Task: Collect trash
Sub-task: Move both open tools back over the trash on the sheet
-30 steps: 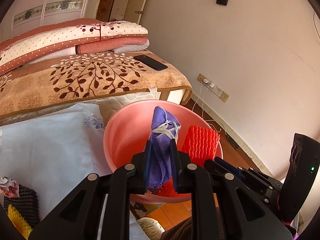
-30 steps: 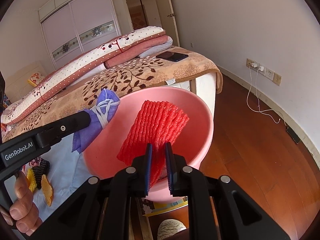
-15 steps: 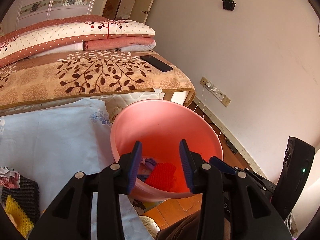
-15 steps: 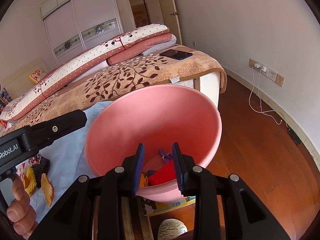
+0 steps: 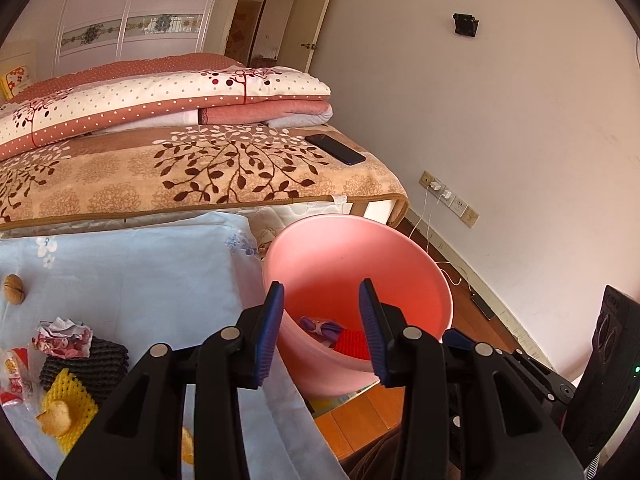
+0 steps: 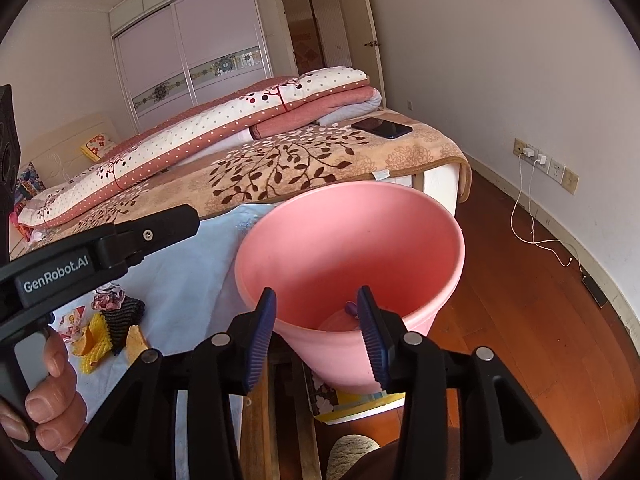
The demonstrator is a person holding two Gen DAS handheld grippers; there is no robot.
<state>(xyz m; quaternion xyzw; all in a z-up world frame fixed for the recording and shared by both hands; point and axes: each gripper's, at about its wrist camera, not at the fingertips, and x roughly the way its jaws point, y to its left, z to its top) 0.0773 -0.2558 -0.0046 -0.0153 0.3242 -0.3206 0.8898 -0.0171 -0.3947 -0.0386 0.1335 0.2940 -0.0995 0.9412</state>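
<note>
Pink plastic bin (image 5: pixel 400 264) stands upright just ahead of both grippers, mouth up; its near wall hides most of the purple mask (image 5: pixel 320 326) and red foam net (image 5: pixel 352 342) at the bottom. Left gripper (image 5: pixel 320 328) and right gripper (image 6: pixel 316 330) both gape with nothing between the pads, the right's jaws having just been opening. Left of them, crumpled wrappers (image 5: pixel 60 336), partly cut off, lie on the light-blue cloth (image 5: pixel 140 272); open wooden floor (image 6: pixel 520 300) lies to the right.
</note>
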